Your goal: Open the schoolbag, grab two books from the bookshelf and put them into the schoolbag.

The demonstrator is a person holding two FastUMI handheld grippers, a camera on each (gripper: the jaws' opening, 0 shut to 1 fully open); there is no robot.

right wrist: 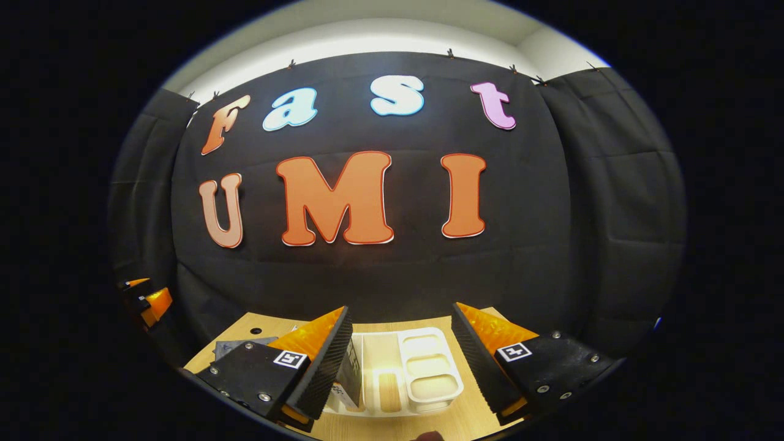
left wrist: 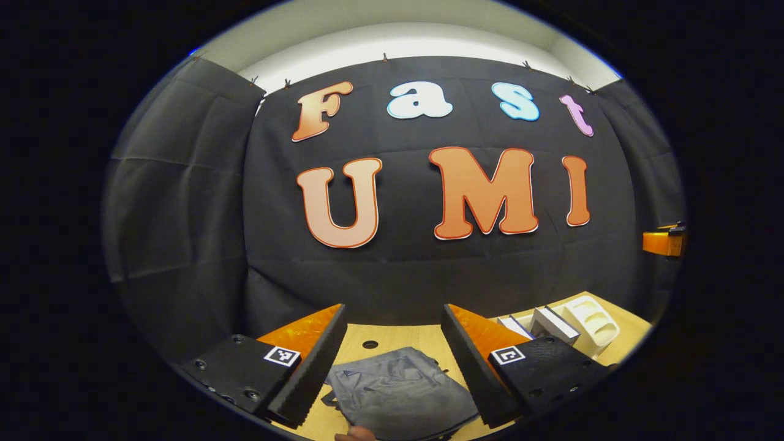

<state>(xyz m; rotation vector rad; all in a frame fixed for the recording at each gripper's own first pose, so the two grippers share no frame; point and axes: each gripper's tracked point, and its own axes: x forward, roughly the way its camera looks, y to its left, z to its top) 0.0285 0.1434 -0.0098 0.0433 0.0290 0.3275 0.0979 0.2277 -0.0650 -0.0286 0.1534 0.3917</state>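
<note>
- A light wooden table [left wrist: 392, 340] stands before black cloth walls.
- The grey schoolbag [left wrist: 401, 392] lies flat on it, left of the white bookshelf [right wrist: 422, 367] holding books [left wrist: 554, 324].
- The left gripper [left wrist: 392, 361] and the right gripper [right wrist: 401, 361] hover wide apart, holding nothing.

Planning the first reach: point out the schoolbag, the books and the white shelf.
schoolbag [left wrist: 401, 389]: left gripper view, middle of its grey front.
books [left wrist: 554, 324]: left gripper view, top edge of one.
white shelf [right wrist: 429, 367]: right gripper view, its compartment wall.
</note>
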